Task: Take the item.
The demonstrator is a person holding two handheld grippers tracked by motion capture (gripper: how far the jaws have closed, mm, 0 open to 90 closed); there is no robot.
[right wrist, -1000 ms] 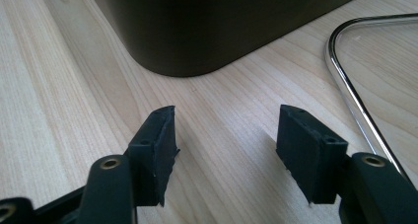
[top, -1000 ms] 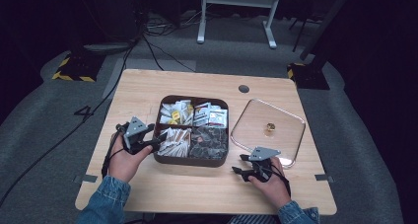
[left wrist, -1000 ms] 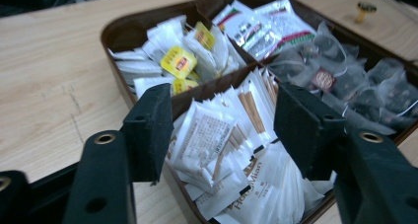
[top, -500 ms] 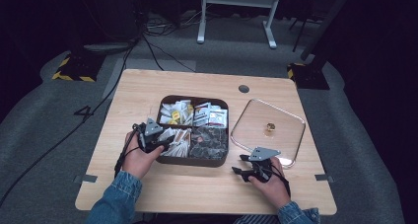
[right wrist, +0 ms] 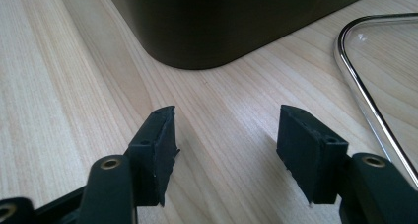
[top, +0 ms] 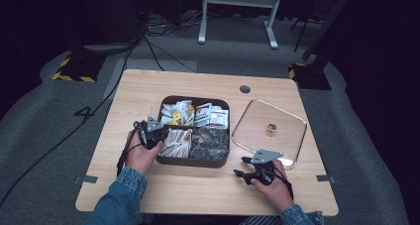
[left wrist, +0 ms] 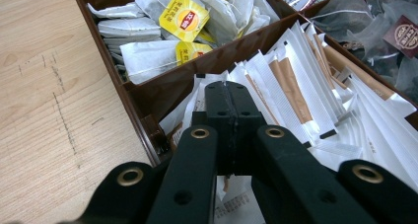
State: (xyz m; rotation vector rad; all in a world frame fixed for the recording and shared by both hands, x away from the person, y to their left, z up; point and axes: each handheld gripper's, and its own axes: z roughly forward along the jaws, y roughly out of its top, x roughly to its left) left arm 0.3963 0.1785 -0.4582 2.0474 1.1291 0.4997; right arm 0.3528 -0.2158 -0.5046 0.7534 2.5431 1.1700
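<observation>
My left gripper (left wrist: 228, 93) had just closed, jaws pressed together over the sugar sticks (left wrist: 296, 86) in the box (left wrist: 148, 110); whether one got pinched, I couldn't tell.

High view looks down over the table (top: 148, 91); both tool cameras sit close, sharing the brown tray (top: 194, 161).

Bare table (top: 198, 190) lies free before the brown tray (top: 194, 161); glass lid (top: 292, 136) blocks the right.
</observation>
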